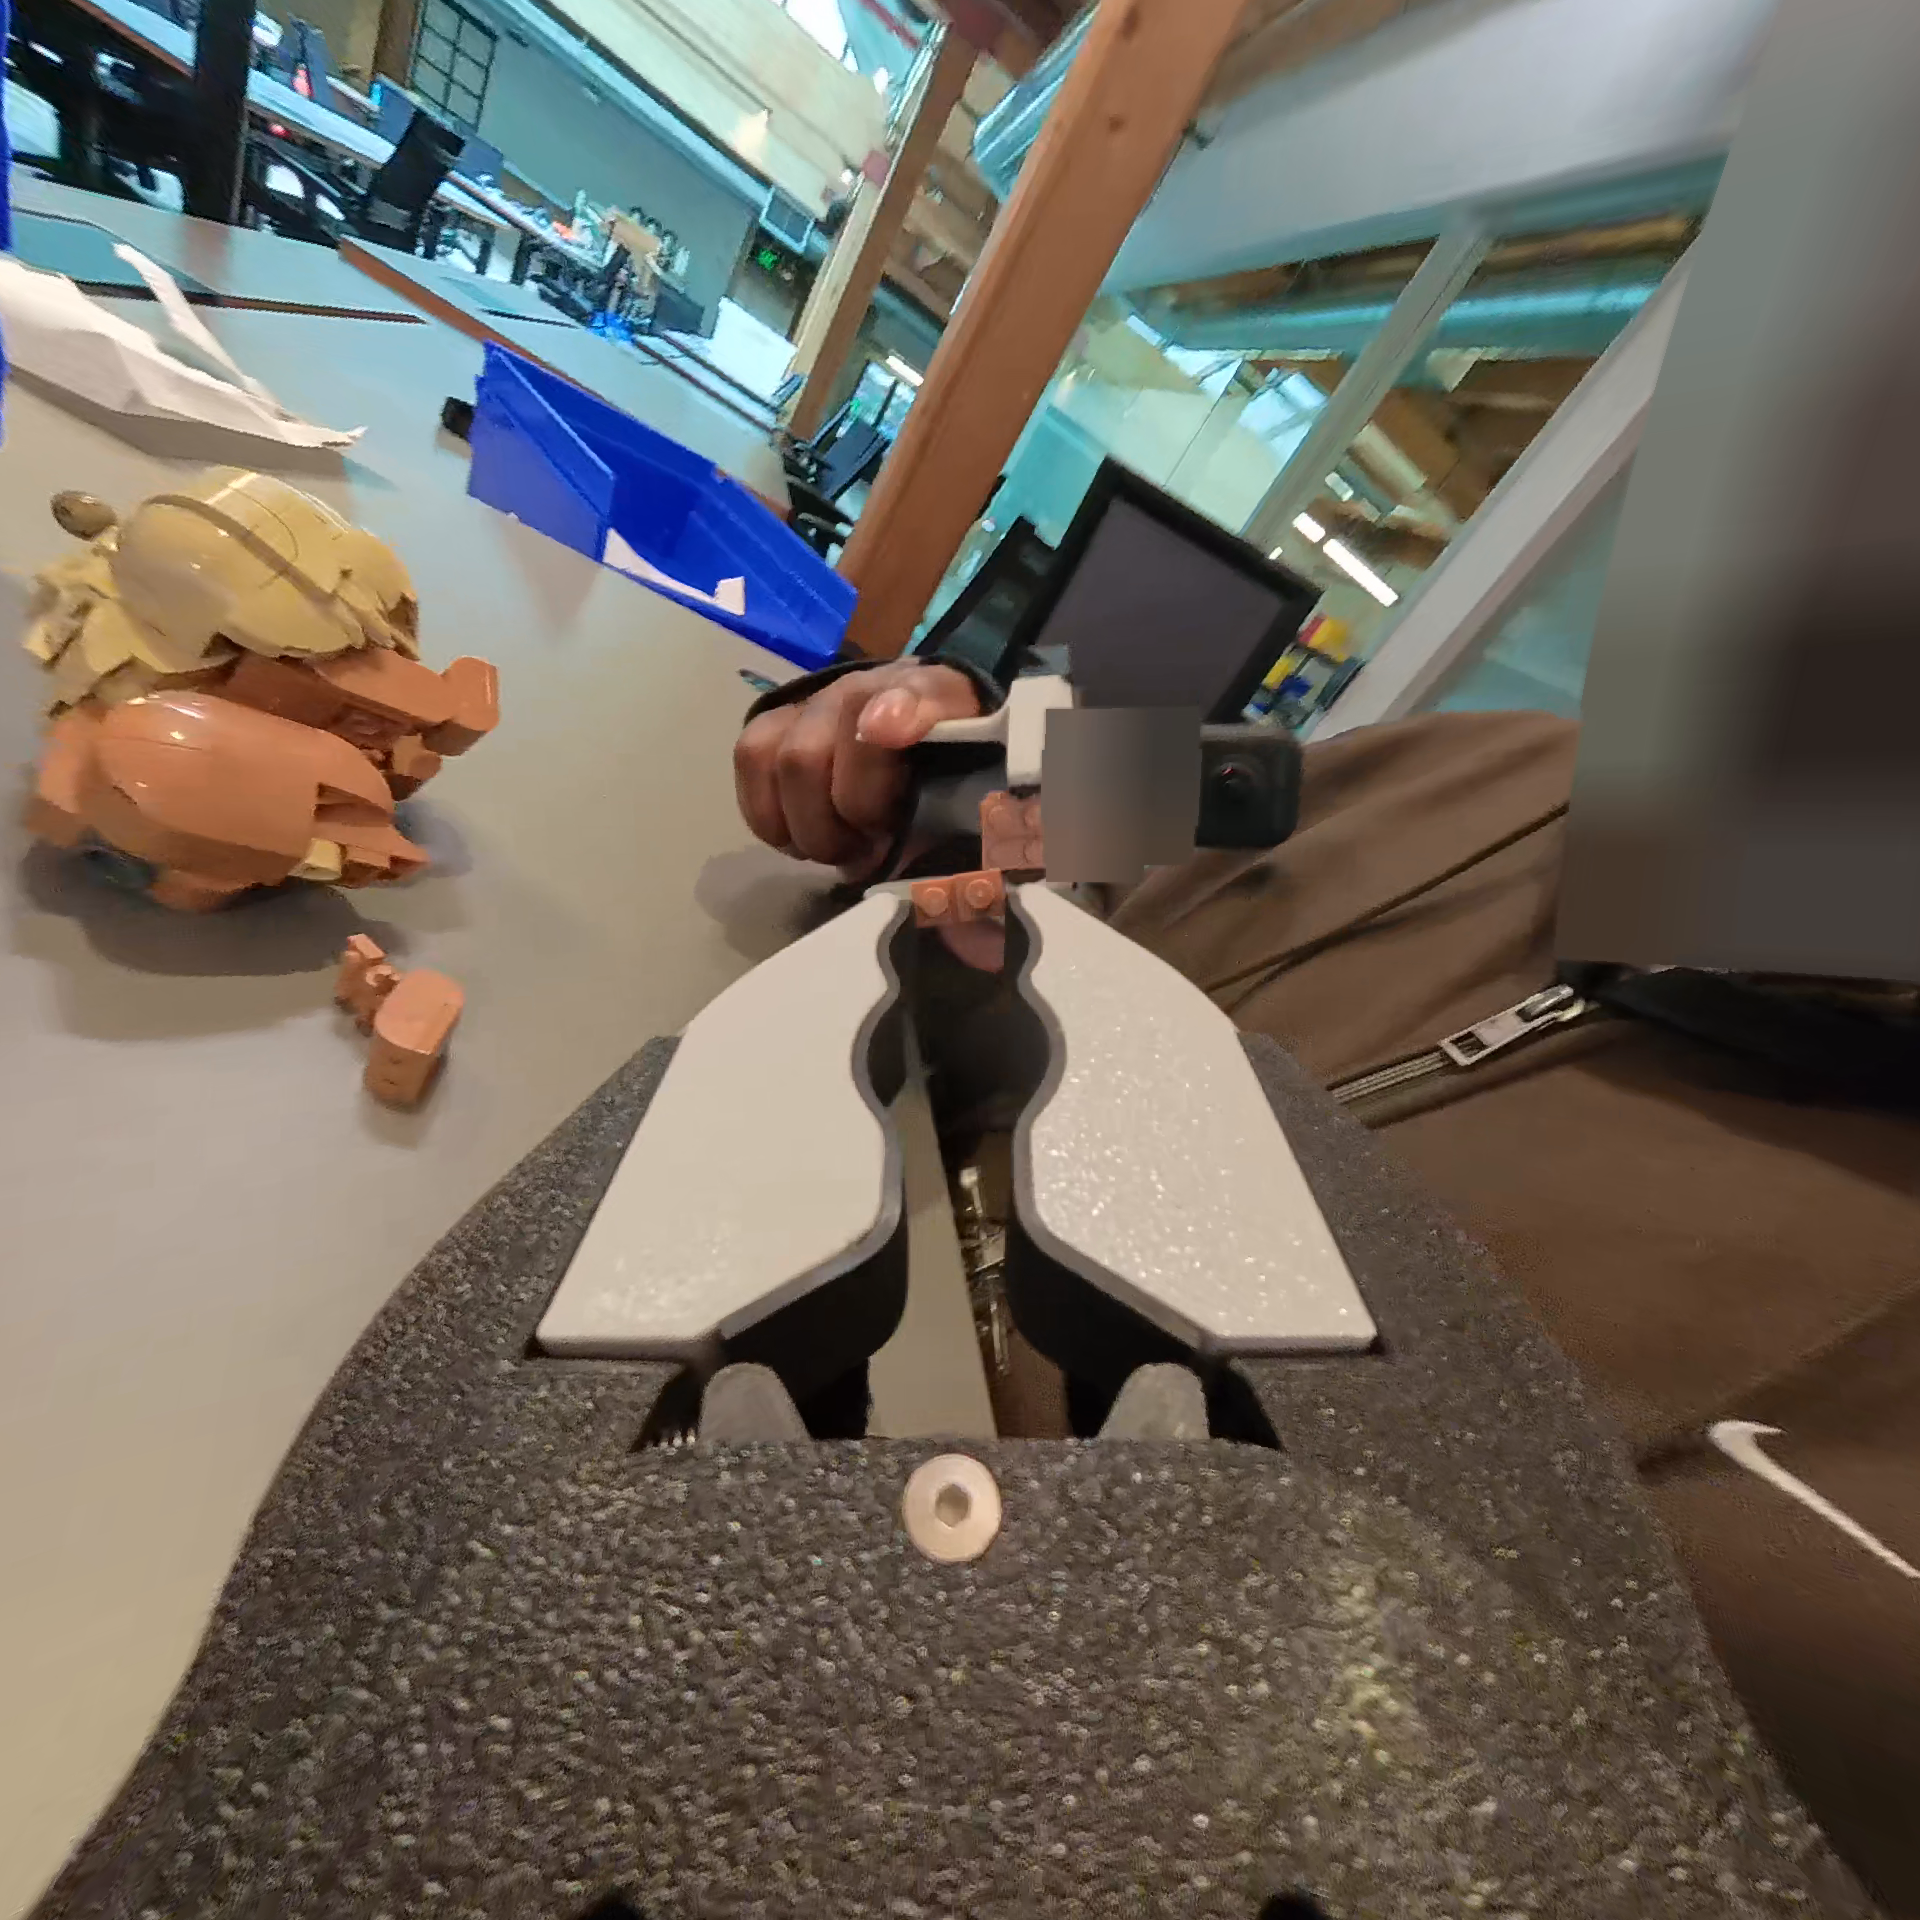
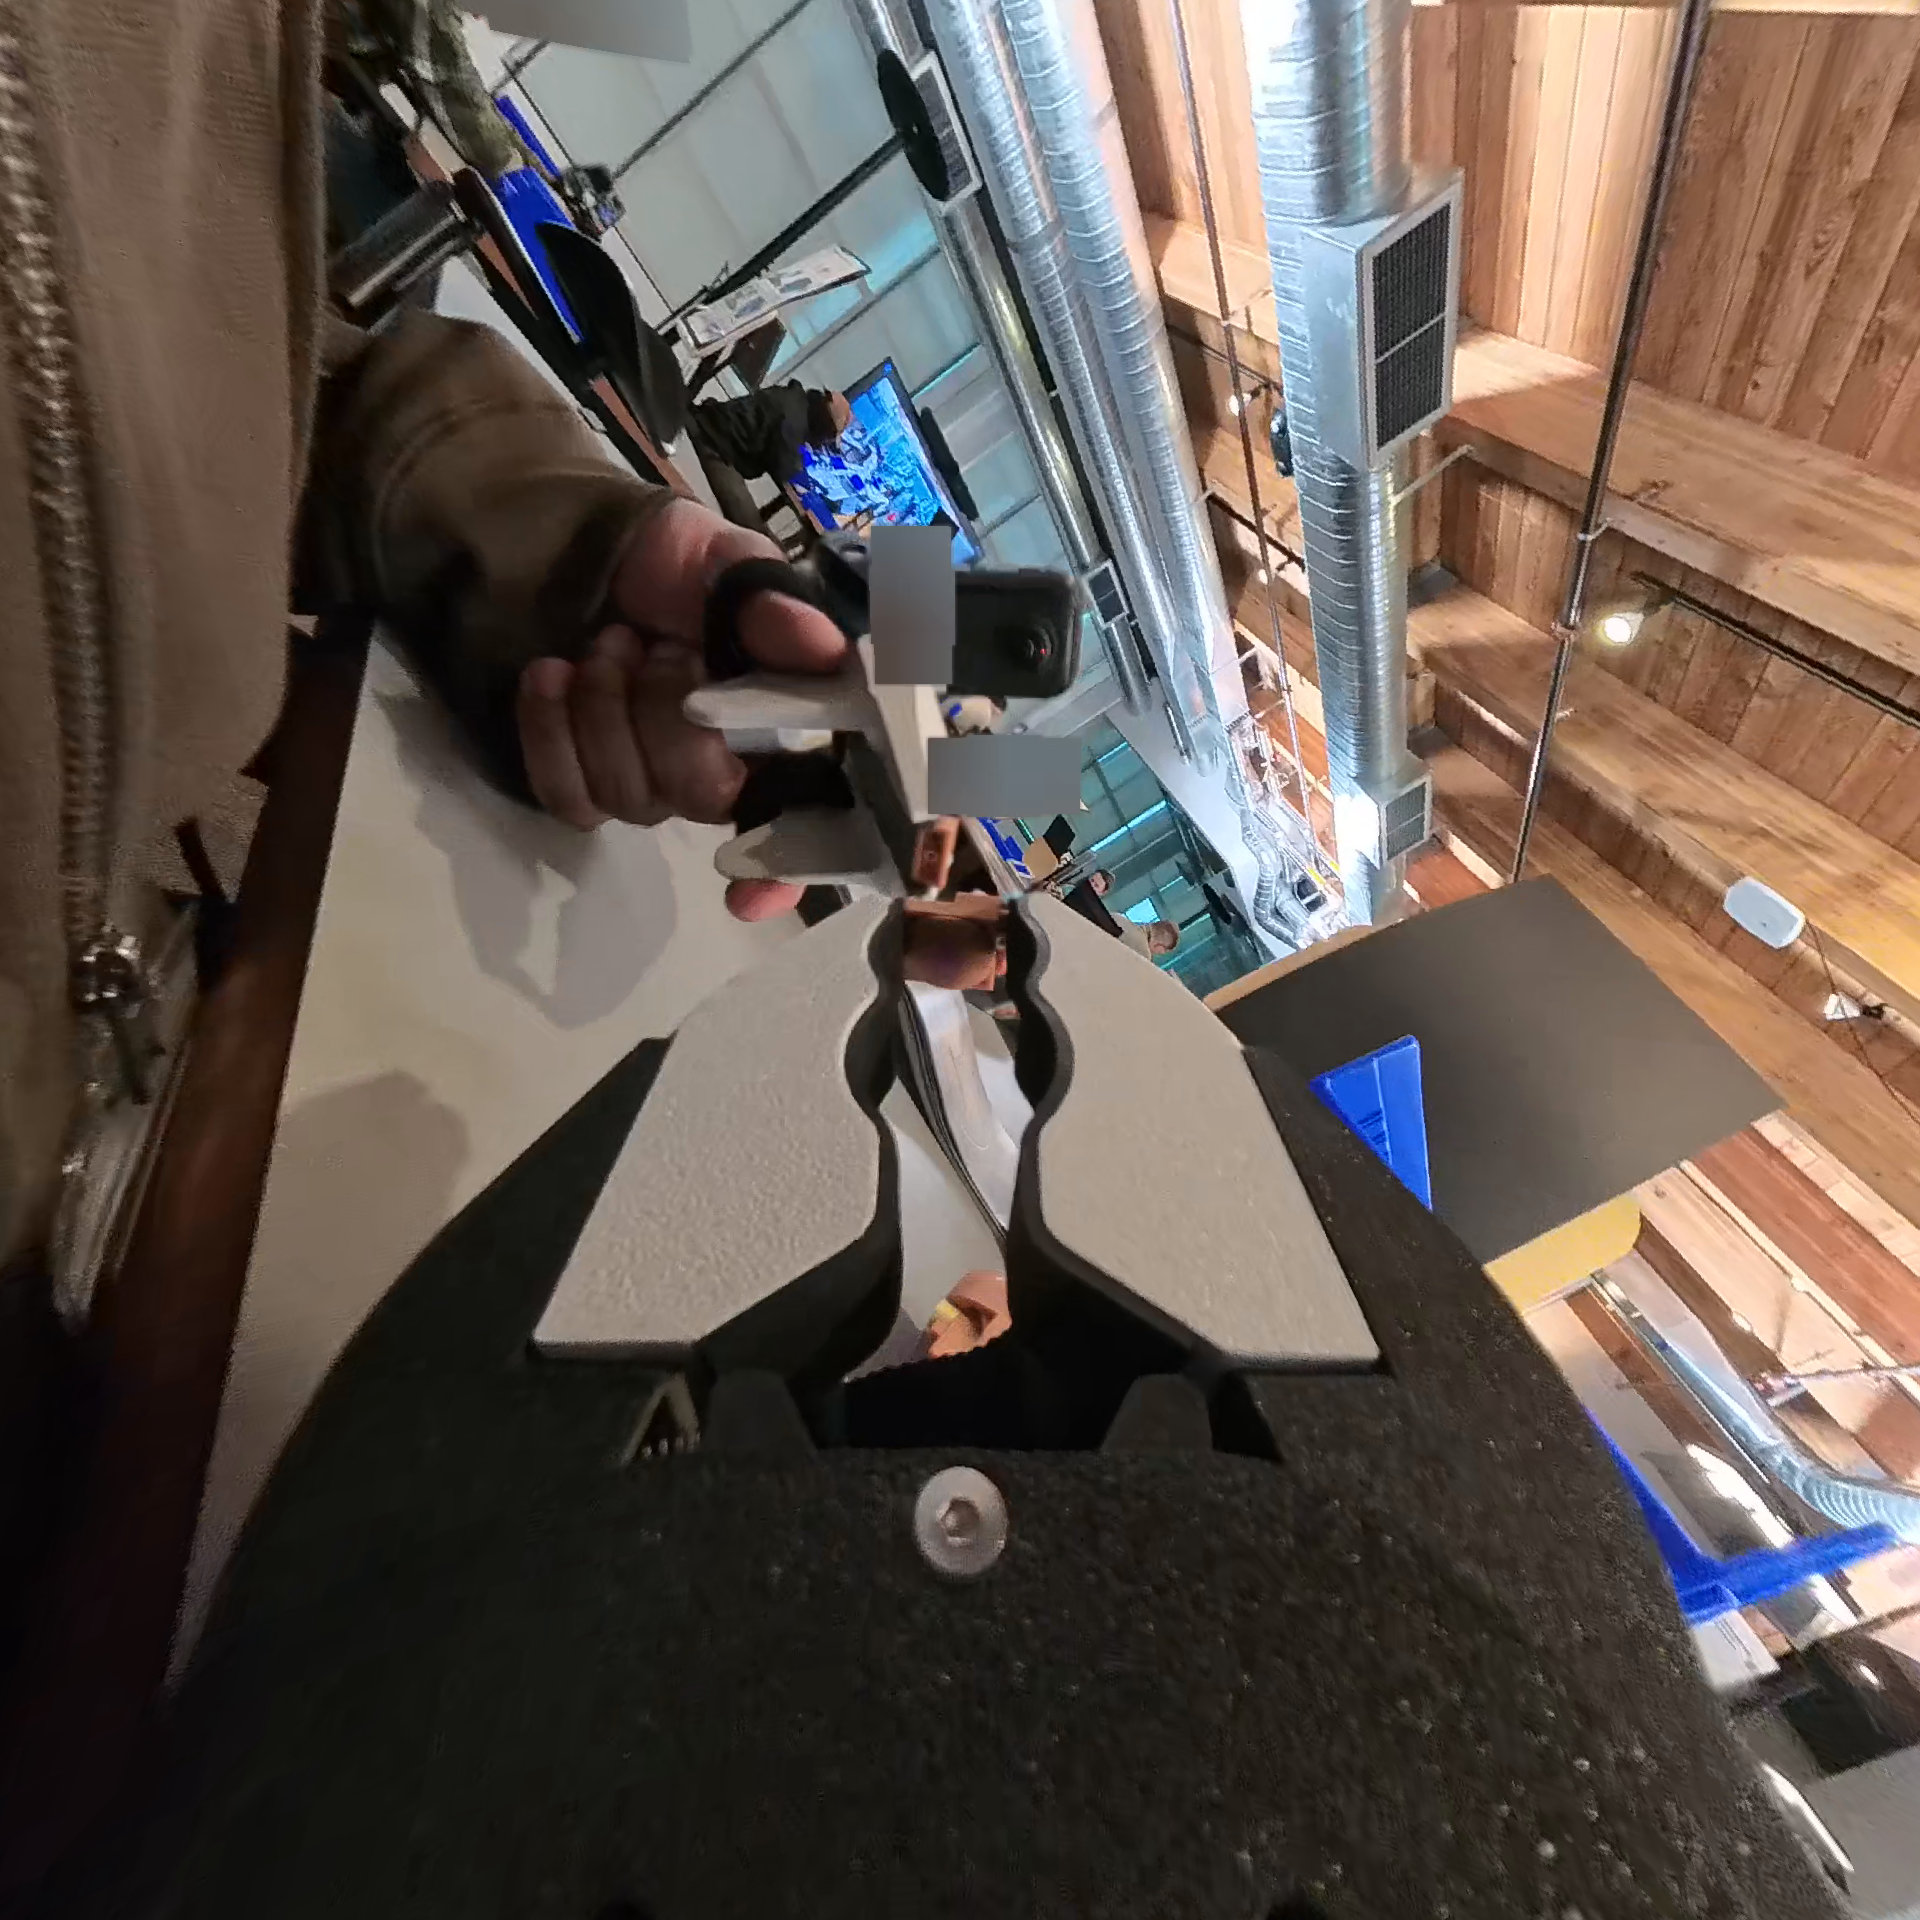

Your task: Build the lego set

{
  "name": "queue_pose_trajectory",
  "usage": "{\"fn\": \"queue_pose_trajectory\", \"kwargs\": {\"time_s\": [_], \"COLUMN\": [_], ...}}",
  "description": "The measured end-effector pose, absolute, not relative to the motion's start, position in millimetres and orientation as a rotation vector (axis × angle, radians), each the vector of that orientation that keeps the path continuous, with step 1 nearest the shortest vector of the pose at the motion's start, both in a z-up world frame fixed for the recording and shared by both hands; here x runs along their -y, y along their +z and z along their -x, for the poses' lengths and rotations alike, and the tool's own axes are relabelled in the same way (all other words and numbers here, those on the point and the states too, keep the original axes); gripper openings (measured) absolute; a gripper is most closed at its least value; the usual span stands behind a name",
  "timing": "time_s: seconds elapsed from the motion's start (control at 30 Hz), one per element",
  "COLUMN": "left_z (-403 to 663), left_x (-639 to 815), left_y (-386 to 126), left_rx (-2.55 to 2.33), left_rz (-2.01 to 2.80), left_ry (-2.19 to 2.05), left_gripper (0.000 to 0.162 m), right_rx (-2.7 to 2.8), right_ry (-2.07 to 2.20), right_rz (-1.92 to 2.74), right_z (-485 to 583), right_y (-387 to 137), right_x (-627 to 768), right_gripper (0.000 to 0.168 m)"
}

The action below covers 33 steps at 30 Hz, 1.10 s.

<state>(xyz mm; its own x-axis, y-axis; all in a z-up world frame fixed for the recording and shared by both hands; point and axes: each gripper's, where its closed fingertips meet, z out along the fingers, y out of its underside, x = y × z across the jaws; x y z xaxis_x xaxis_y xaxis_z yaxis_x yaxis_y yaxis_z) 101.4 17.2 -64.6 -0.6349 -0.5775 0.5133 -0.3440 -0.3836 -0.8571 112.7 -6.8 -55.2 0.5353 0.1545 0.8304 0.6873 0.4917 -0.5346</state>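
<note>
Grey table (image 1: 260, 1195); both grippers clamp brown plates near edge.

The left wrist view's upper right is smeared. White papers (image 1: 125, 353) at the table's (image 1: 260, 1195) far edge run off-frame.

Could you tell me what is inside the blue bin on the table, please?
Inside the blue bin, only white paper scraps show on its floor; its near wall hides the rest.
</note>
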Motion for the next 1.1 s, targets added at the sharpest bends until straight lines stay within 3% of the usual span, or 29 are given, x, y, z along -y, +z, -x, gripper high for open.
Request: {"fn": "queue_pose_trajectory", "kwargs": {"time_s": [0.1, 0.4, 0.6, 0.8, 1.1], "left_z": [-103.5, -119.8, -116.9, -117.7, -122.7], "left_x": [-14.6, -53.1, -63.9, -57.1, -12.8], "left_y": [-69.4, -146.8, -165.3, -146.2, -63.6], "left_rx": [-1.687, -1.952, -2.006, -1.938, -1.644], "left_rz": [1.207, 1.415, 1.465, 1.429, 1.273], "left_ry": [-2.009, -1.041, -0.807, -1.032, -1.895], "left_gripper": [0.016, 0.016, 0.026, 0.041, 0.040], "right_rx": [0.958, 0.916, 0.881, 0.806, 0.762], "right_ry": [-0.454, -0.402, -0.304, -0.138, -0.032], "right_rz": [1.074, 1.243, 1.332, 1.312, 1.258], "right_z": [-119.5, -127.8, -130.2, -128.3, -125.3], "right_y": [-58.0, -73.8, -80.4, -68.7, -56.2], "right_x": [-1.7, -19.1, -24.0, -18.4, -11.7], "right_gripper": [0.018, 0.019, 0.019, 0.019, 0.019]}}
